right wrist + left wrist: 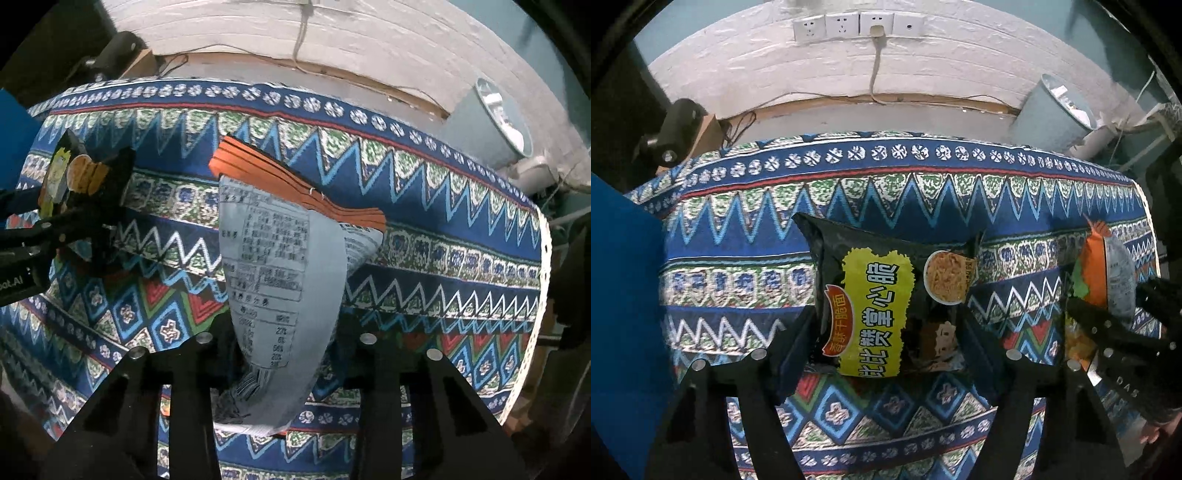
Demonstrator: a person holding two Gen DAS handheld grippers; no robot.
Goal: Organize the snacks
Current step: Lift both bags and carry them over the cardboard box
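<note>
Now both grippers carry a bag above the patterned tablecloth (923,192). The left gripper (886,332) has its jaws closed on a black noodle snack bag (879,295), yellow label facing up. The right gripper (284,343) pinches an orange-edged snack bag (273,266), grey nutrition panel showing, its top sagging forward. This looks like mid-carry. Next each bag needs a resting place, perhaps the blue bin (624,295) just left, though I can't see inside it.

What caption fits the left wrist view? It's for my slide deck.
Left tongs grip a black noodle snack bag above the patterned tablecloth.
</note>
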